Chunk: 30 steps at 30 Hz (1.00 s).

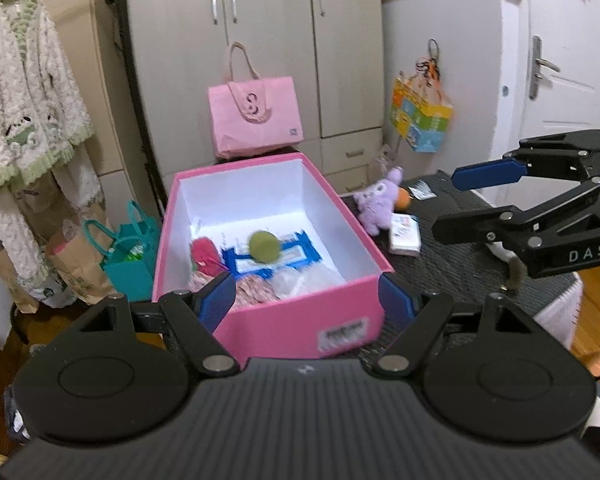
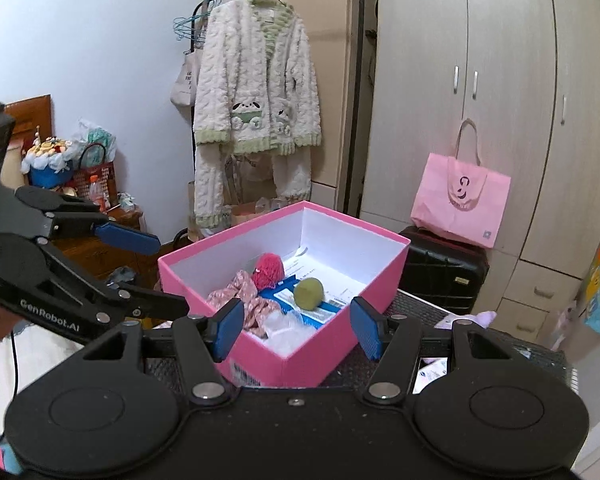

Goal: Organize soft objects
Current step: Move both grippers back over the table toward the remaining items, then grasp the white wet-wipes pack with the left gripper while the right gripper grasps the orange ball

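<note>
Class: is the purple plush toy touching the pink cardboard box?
Apart. The left wrist view shows dark table surface between the purple plush toy and the pink cardboard box.

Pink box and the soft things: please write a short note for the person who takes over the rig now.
Left hand-held gripper: open, empty, in front of the pink box.
Right hand-held gripper: open, empty, also facing the box.
Done: green ball, red fuzzy item, patterned cloth, blue-edged packet and a clear plastic bag lie in the box.
Left: purple plush and white packet lie on the dark table, right of the box.
</note>
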Available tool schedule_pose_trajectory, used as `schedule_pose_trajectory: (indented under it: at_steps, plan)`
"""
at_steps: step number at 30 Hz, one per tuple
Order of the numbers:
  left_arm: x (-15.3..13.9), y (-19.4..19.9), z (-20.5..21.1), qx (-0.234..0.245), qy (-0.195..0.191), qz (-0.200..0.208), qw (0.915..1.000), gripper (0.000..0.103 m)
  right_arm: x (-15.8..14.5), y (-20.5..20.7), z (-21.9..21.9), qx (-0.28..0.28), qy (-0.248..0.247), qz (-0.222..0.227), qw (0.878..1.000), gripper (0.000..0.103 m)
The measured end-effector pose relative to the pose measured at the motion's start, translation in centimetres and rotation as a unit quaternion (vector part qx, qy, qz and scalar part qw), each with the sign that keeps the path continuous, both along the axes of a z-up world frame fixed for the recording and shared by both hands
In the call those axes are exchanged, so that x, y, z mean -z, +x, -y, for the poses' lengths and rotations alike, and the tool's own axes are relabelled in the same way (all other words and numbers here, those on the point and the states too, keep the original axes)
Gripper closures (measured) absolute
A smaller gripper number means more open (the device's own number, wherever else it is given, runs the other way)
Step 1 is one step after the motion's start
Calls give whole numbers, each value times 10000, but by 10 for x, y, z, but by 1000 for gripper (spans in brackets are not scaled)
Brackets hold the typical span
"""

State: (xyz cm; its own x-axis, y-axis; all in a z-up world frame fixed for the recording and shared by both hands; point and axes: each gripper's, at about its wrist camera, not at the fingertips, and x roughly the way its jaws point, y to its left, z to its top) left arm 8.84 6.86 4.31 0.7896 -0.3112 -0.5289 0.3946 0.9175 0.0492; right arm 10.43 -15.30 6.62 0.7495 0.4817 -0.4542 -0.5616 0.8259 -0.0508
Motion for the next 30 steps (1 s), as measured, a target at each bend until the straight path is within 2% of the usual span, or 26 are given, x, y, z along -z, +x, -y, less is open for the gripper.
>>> schedule_pose_trajectory:
  at_steps: [7,14,22,30]
  plan:
    - [-3,-22,10,365,-16,-183,9992,25,-2,-23,18,-110,-24,-27,9999,39]
    - [-1,-39,27,722,1,-342,9968,25,2,-40,36,31,-13,-24,10000,39]
    - [9,-47,55,1127,81,-339,9930,25,21,-47,64,289,137,-215,9993,39]
    - [30,-39,84,1306,50,-276,9910,25,47,-41,89,453,322,-484,9973,39]
